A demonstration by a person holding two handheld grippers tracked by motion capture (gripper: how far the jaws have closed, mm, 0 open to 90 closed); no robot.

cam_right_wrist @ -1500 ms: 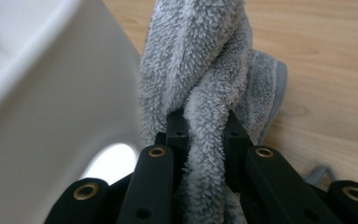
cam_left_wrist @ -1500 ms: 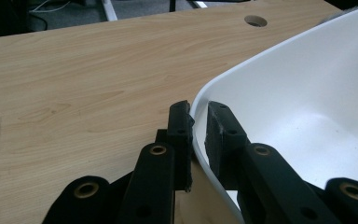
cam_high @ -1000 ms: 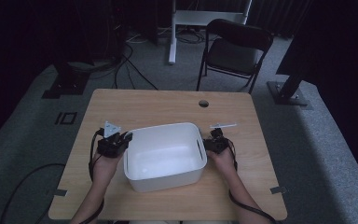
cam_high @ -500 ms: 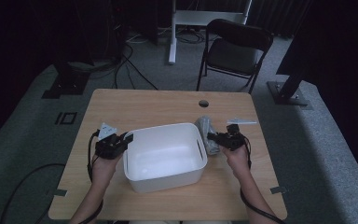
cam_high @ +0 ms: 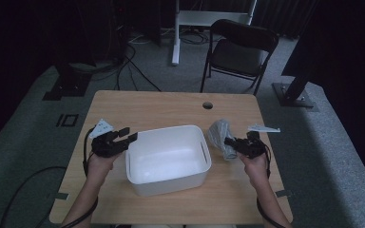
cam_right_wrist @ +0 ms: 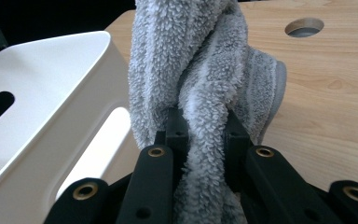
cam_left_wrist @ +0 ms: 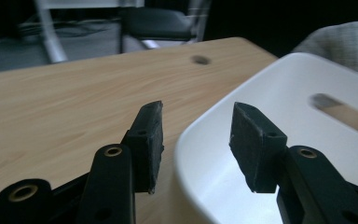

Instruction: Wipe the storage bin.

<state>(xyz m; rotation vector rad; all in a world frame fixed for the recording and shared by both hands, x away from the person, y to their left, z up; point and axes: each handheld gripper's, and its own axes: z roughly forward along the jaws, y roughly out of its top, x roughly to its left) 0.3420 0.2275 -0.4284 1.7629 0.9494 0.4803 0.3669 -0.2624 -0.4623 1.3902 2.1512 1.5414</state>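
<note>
Right gripper: clamped on grey towel, at the white tub's three o'clock (probably bound for inside).
Left gripper: jaws apart, straddling the tub's nine o'clock rim, likely to steady it.

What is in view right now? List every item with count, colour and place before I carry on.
Tub: 1, white, middle of the table, slot handles in its end walls, looks empty.
Towel: 1, grey, fluffy, beside the tub's right end, pinched in the right gripper.
Table: 1, light wood, round hole near its far edge.
Folding chair: 1, black, on the floor beyond the table.
White stand: 1, on the floor left of the chair.
Cables: several, black, on the grey floor beyond the table.
Left gripper: 1, black, jaws apart on either side of the tub's left rim.
Right gripper: 1, black, clamped on the towel.
</note>
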